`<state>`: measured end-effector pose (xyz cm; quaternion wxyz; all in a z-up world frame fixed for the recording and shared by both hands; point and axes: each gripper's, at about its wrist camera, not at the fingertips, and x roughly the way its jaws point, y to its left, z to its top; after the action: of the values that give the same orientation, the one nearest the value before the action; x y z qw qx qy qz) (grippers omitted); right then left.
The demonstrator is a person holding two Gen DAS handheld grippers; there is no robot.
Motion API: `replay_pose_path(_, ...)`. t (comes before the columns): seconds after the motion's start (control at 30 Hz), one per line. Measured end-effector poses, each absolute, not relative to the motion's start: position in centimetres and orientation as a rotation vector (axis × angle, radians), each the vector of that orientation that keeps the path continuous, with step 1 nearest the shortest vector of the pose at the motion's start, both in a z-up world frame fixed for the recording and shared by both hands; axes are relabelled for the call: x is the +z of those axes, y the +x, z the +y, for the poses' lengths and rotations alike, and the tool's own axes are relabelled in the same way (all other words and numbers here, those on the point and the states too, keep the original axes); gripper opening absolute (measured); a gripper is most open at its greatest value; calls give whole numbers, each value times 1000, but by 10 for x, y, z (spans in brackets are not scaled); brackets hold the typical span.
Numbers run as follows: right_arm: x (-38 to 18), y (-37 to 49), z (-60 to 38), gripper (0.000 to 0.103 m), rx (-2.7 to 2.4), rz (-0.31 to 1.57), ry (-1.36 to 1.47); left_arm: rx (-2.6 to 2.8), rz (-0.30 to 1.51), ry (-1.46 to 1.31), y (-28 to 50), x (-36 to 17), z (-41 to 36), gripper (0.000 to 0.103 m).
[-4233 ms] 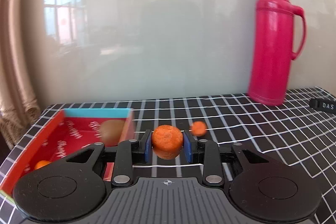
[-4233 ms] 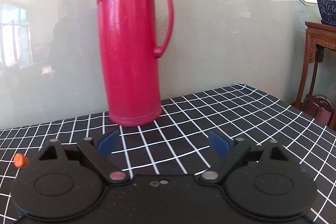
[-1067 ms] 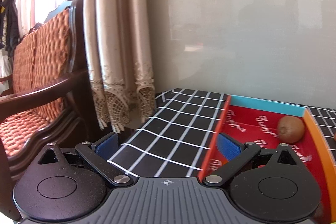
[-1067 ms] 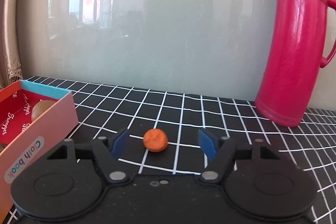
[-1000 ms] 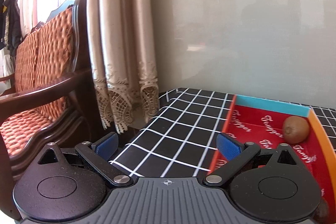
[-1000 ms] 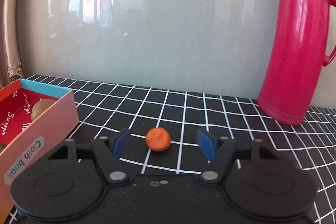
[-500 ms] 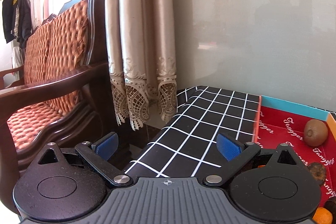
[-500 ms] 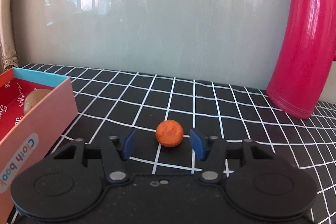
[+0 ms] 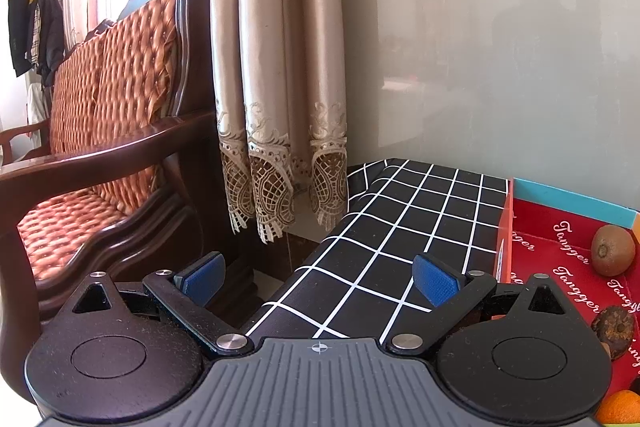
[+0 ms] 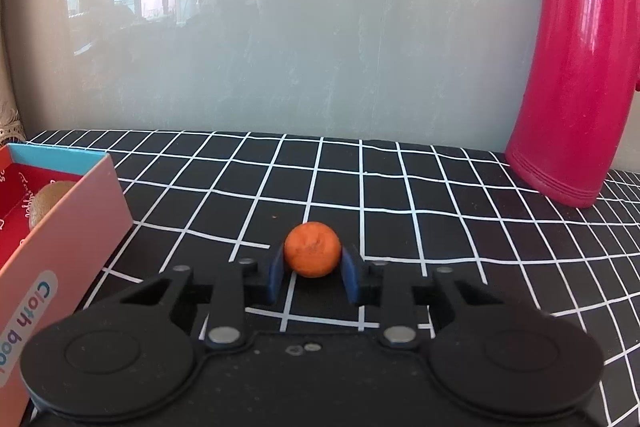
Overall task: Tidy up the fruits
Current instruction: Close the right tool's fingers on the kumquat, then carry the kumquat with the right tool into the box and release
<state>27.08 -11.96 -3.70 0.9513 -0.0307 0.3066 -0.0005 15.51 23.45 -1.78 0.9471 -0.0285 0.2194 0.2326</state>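
A: Fruit first. Where is the small round orange mandarin (image 10: pixel 312 255)?

B: On the black tabletop with the white grid lines (image 10: pixel 420 211), near the middle in the right wrist view. The right gripper (image 10: pixel 312 277) is clenched on it: its jaws have just been closing, and both blue pads (image 10: pixel 276 277) now press against the fruit's sides. The mandarin looks to be down on the cloth, though I cannot tell for certain that it touches.

A: And the box?

B: The shallow red cardboard box with the turquoise far rim (image 10: pixel 60 157) sits just left of the mandarin, its pink outer wall facing the right gripper. A brown fuzzy kiwi (image 10: pixel 50 201) peeks over that wall.

A: What does the left side show?

B: The left gripper (image 9: pixel 320 277) is released, jaws spread wide with nothing between them, over the left near corner of the tabletop. To its right lies the same box, where the kiwi rests near the far corner, a dark wrinkled round fruit (image 9: pixel 613 327) lies nearer, and a bright orange citrus fruit (image 9: pixel 620 407) shows at the near right edge.

A: Anything else around?

B: A tall glossy pink thermos jug (image 10: pixel 576 67) stands at the far right of the tabletop against the pale wall. Left of the tabletop hang beige lace-trimmed curtains (image 9: pixel 280 87), beside a dark wooden bench with orange quilted cushions (image 9: pixel 112 115).
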Motion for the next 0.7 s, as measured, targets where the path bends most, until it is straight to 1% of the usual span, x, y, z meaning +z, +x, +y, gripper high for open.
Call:
replay_pose_path(0.5,-5,236,-100,29,50,558,-96,470,438,-70,143,-11,233,99)
replay_pose_path(0.7,11,215,-72,29,113,523,-109,491,431,-76,127,-6,247,99)
